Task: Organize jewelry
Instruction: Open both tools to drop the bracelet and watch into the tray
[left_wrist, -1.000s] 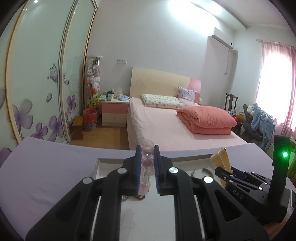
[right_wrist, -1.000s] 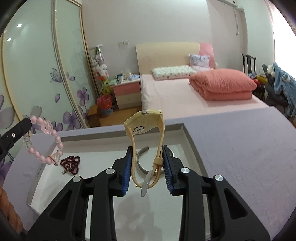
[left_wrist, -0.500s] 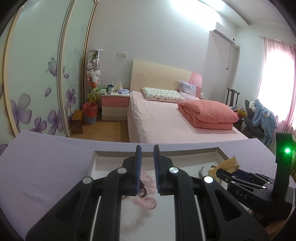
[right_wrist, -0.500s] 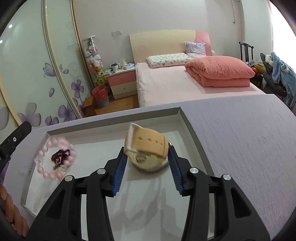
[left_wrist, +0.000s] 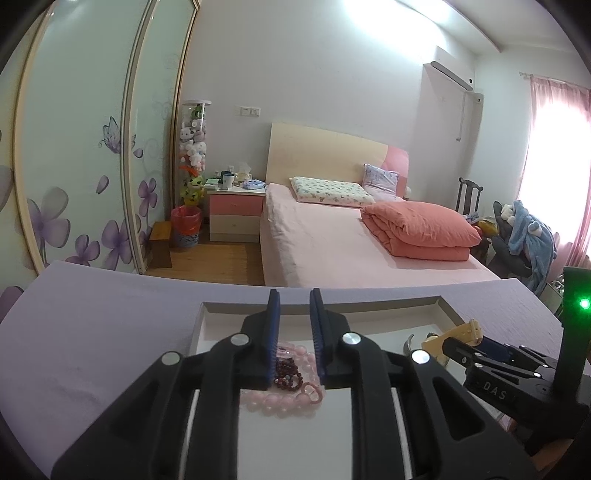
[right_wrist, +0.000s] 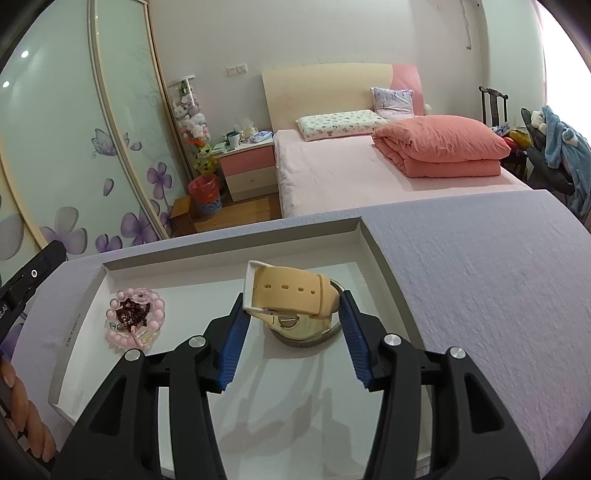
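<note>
Two close wrist views, bedward, sharing the white tray (left_wrist: 448, 308) (right_wrist: 364, 229).

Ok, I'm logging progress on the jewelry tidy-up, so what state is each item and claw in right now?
Left claw: open, empty.
Right claw: open, astride the watch.
Beige watch: released, lying in the tray.
Pink bead bracelet: in the tray, ringing the dark red bracelet.
Tray: holds all three.

The tray (right_wrist: 369, 240) sits on the tabletop (right_wrist: 480, 277). In it, the watch (right_wrist: 291, 301) lies between the right gripper's (right_wrist: 291, 341) spread jaws, on a bangle (right_wrist: 332, 326). Far left of those jaws, the dark bead bracelet (right_wrist: 131, 314) rests within the bead bracelet (right_wrist: 135, 319), below the left gripper's (left_wrist: 295, 345) jaws.
</note>
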